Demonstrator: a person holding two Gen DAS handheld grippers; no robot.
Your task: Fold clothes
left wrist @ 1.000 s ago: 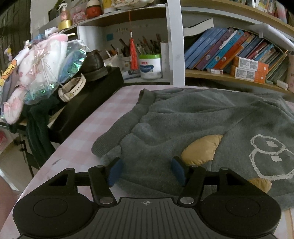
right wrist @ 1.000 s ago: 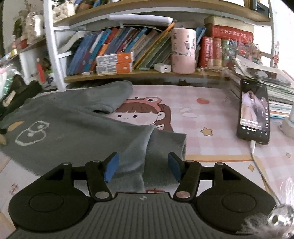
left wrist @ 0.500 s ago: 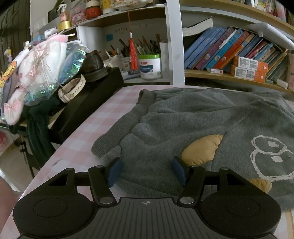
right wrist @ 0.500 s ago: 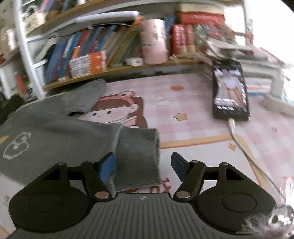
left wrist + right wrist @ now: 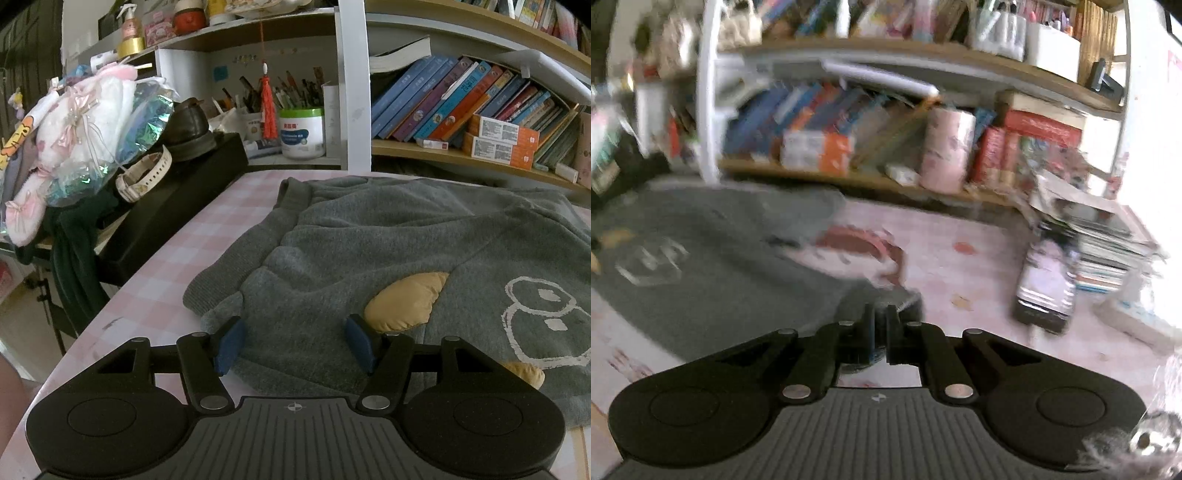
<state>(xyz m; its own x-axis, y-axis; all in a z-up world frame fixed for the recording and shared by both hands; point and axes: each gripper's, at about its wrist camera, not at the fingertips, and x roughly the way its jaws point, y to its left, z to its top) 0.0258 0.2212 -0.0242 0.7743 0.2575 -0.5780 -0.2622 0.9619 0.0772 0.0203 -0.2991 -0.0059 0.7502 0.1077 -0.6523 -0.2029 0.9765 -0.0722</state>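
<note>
Left gripper (image 5: 291, 341): fingers spread wide, low over the near hem of the grey sweatshirt (image 5: 369, 240), nothing between the pads. The garment lies spread on the pink checked table cover (image 5: 207, 236), thick fleece with ribbed cuffs, a padded tan patch (image 5: 402, 301) and a white outline print (image 5: 543, 325). Judged soft, limp and fairly heavy; it should drape when lifted, so hems and cuffs offer the firmest hold. Right gripper (image 5: 881, 326): fingers nearly closed on the sleeve cuff (image 5: 905, 301), though the view is blurred.
</note>
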